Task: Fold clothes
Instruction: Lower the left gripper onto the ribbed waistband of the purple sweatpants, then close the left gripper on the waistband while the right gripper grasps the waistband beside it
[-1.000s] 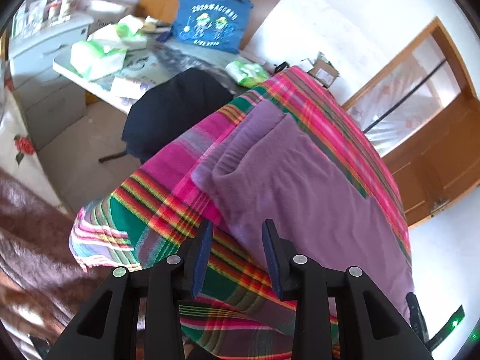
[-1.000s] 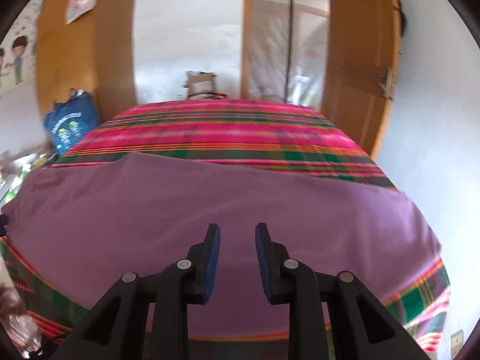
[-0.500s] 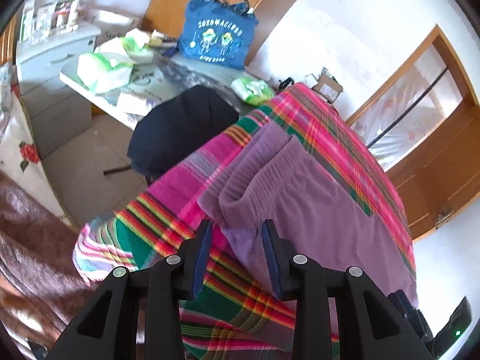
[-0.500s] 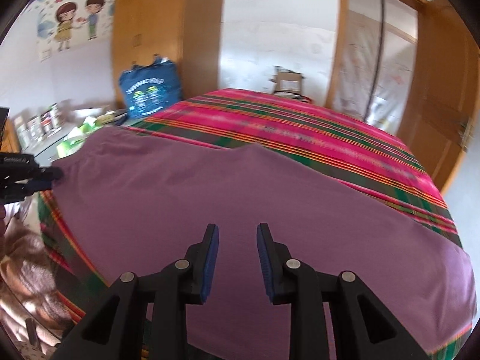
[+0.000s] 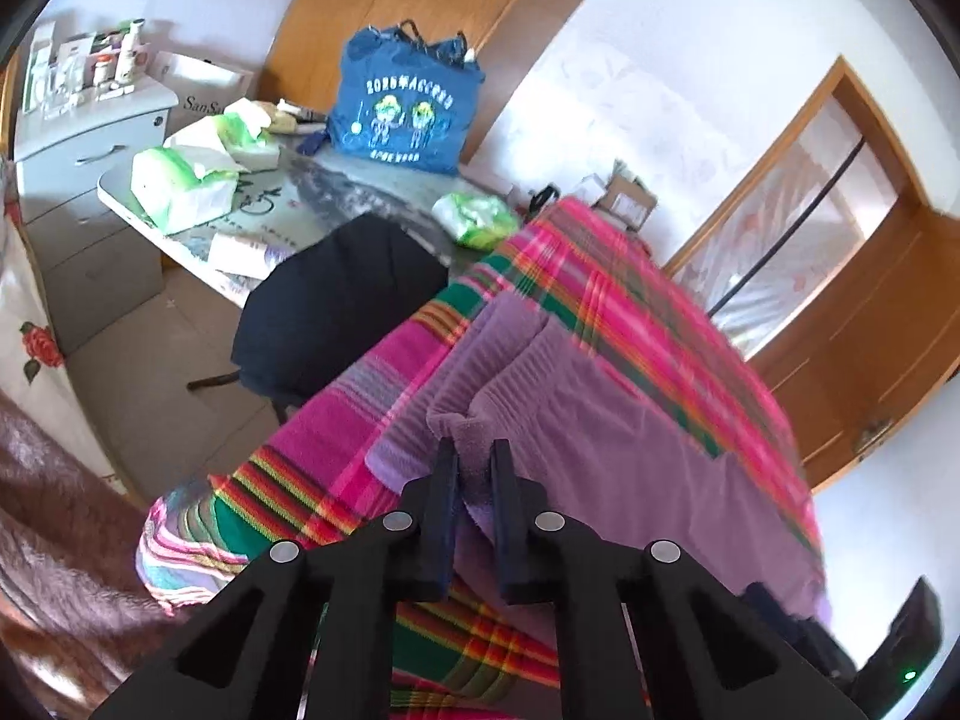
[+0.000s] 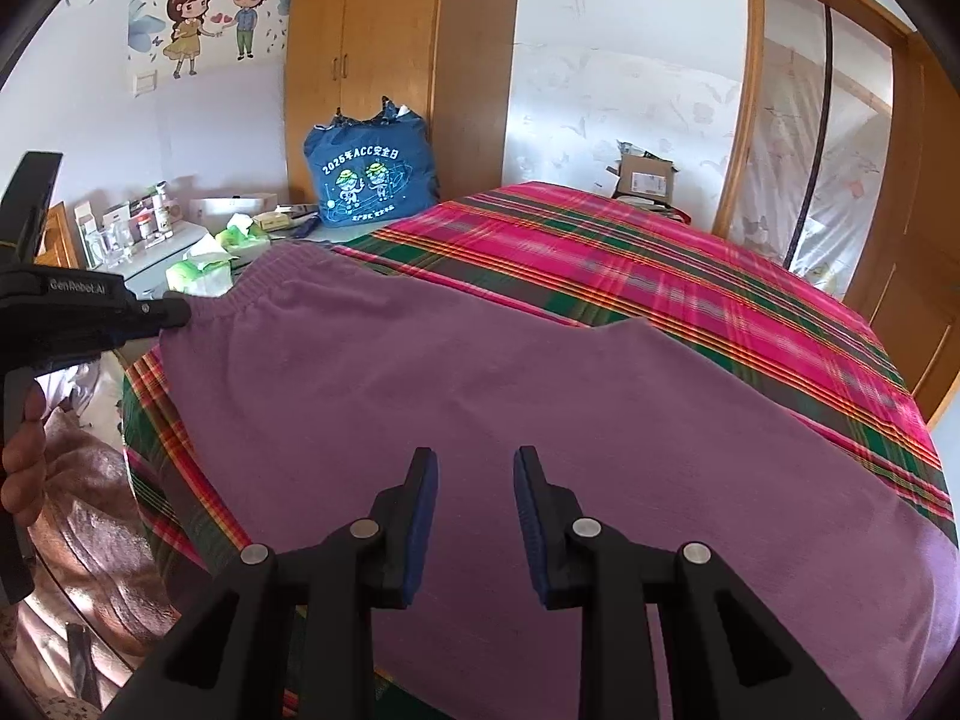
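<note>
Left wrist view shows the left gripper [image 5: 474,468] with its jaws closing on the ribbed waistband corner of the purple trousers [image 5: 600,450], which lie flat across the striped bedspread [image 5: 630,300]. The right gripper [image 6: 474,480] hovers open above the cloth, holding nothing. Soft, light and floppy, the garment probably handles best pinched at hems and corners.

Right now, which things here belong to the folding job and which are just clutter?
Job:
- purple trousers, waistband pinched as the left hand-held gripper closes
- right hand-held gripper, open above them
- plaid bedspread underneath

Clutter:
- blue tote bag
- tissue packs
- cardboard box
- black chair
</note>
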Tool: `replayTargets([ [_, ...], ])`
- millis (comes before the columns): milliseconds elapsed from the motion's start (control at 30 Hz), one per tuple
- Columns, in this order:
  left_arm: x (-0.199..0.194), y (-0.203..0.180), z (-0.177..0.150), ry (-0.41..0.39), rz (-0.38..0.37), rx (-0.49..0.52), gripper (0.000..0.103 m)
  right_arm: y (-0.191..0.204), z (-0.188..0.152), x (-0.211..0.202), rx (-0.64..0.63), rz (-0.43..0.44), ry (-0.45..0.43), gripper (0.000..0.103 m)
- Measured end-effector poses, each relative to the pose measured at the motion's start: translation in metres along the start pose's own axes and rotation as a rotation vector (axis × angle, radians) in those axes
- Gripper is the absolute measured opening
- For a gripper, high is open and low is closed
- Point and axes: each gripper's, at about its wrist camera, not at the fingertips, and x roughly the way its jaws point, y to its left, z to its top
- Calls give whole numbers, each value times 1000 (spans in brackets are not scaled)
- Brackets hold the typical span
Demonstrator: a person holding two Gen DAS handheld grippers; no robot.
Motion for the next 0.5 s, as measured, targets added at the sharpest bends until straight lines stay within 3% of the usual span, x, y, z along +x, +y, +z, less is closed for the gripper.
replayTargets([
  [100, -2, 1, -2, -12, 24, 22, 10, 6, 1, 3, -8, 12, 6, 27],
  [267, 13, 15, -6, 49, 46, -25, 11, 15, 1, 7, -35, 30, 14, 27],
  [500, 12, 25, -5, 62, 41, -59, 22, 41, 7, 3, -116, 122, -44, 27],
])
